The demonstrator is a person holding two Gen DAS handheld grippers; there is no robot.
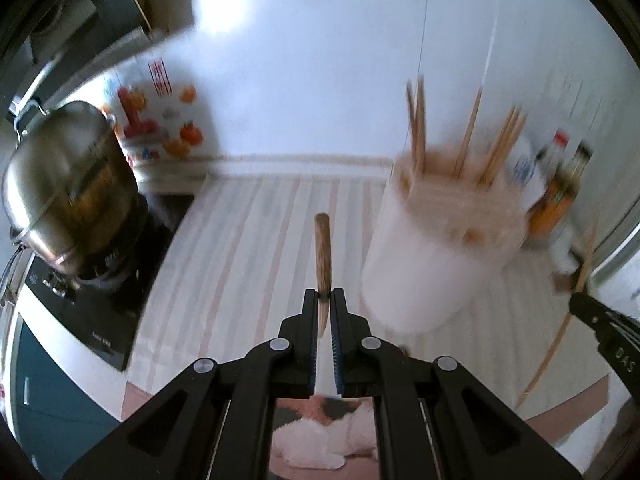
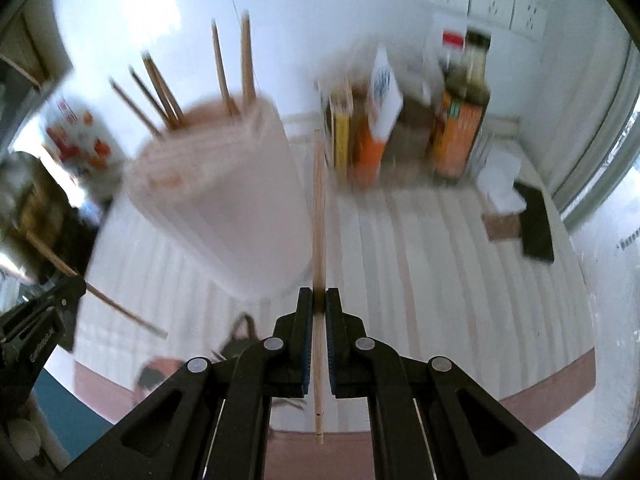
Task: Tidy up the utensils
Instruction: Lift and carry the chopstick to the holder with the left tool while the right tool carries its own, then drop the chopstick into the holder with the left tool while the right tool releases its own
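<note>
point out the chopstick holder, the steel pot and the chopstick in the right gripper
chopstick holder [image 1: 432, 256], left wrist view, white side wall
steel pot [image 1: 68, 184], left wrist view, shiny side
chopstick [image 2: 319, 208], right wrist view, mid shaft

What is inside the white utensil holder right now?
Several wooden chopsticks stand upright in the white utensil holder, their top ends sticking out above the rim. Their lower ends and anything else inside are hidden by the opaque wall and motion blur.

Both fisheye views are bright, lit from upper left; glare whitens the wall [image 1: 224, 4]. Motion blur smears the holder [image 2: 216, 200] and bottles [image 2: 460, 112]. Edges curve and vignette to black.
</note>
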